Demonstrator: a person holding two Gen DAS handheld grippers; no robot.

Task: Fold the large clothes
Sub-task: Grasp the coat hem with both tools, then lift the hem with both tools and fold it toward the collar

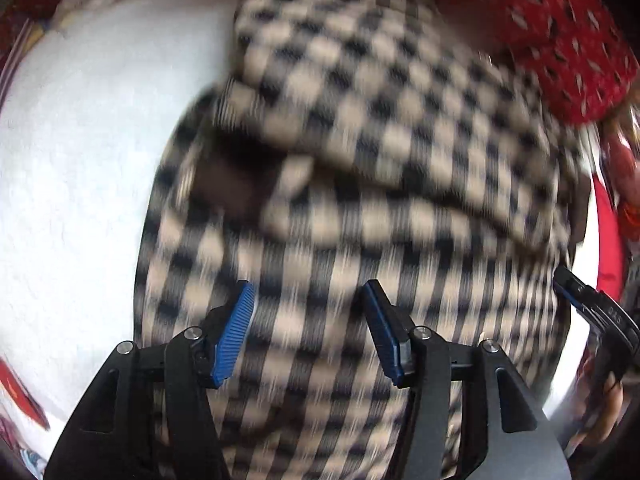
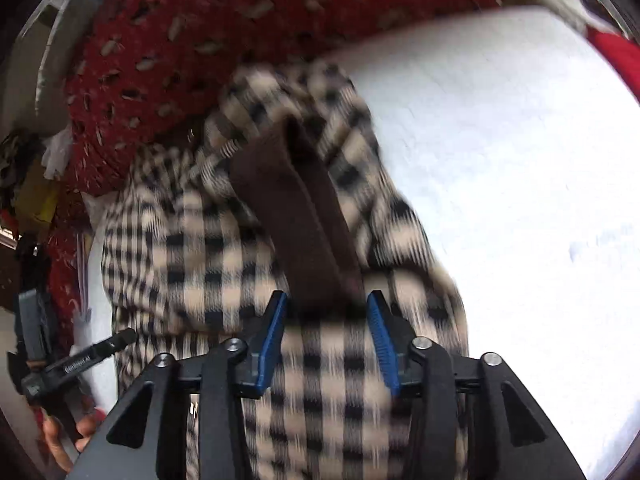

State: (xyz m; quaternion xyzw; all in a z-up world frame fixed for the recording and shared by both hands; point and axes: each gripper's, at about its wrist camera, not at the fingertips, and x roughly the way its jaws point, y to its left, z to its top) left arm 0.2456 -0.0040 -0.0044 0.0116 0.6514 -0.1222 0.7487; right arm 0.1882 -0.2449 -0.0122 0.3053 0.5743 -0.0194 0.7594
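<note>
— Biggest thing first?
— White surface, bright and plain, filling the left of the left wrist view and the right of the right wrist view; hard to say whether bed or desk

— And behind it?
— Red patterned fabric with pale flecks, bunched across the top of the right wrist view, upper right corner of the left wrist view

— The garment?
— Checked garment, beige and black, lying on the white surface, partly folded, one thick layer doubled over the lower panel. Blurred in both views. Centre of each frame, reaching down to the bottom edge

— Anything on it?
— Dark brown lining, a long strip running up from between the right jaws toward frame centre

— Left gripper?
— Left gripper low in its frame, jaws spread wide above the checked cloth, gripping nothing

— Right gripper?
— Right gripper low centre, jaws set at a middling gap, brown strip and cloth lying between the blue pads; contact not clear through the blur, so a clamp cannot be told
</note>
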